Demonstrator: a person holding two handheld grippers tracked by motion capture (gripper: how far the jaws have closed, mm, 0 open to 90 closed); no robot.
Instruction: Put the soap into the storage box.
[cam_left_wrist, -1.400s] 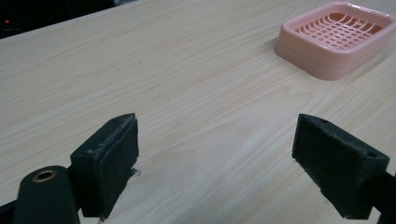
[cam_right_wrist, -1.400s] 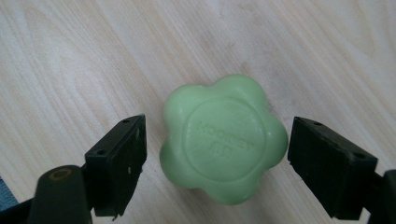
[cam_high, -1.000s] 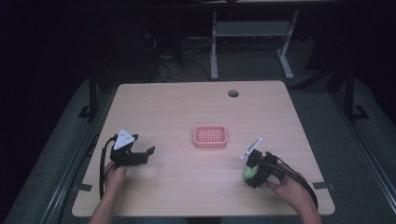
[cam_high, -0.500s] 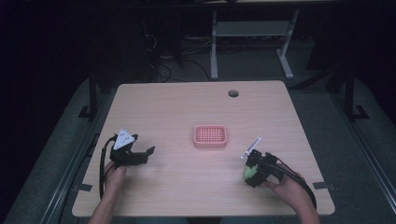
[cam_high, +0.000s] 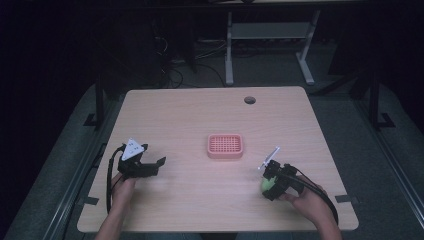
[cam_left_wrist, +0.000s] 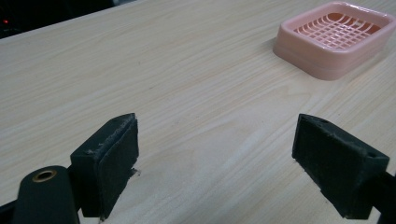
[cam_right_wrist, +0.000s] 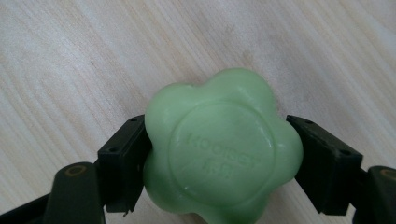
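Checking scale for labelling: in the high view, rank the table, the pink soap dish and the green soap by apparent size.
1. Table, by far the largest.
2. Pink soap dish.
3. Green soap, smallest, partly hidden by the right tool.

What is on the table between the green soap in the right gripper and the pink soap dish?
Nothing: in the high view, only bare wooden table lies between the green soap, clamped in the right gripper, and the pink soap dish.

High view overhead on table (cam_high: 200, 115), left gripper view low, sharing pink tray (cam_left_wrist: 334, 39)
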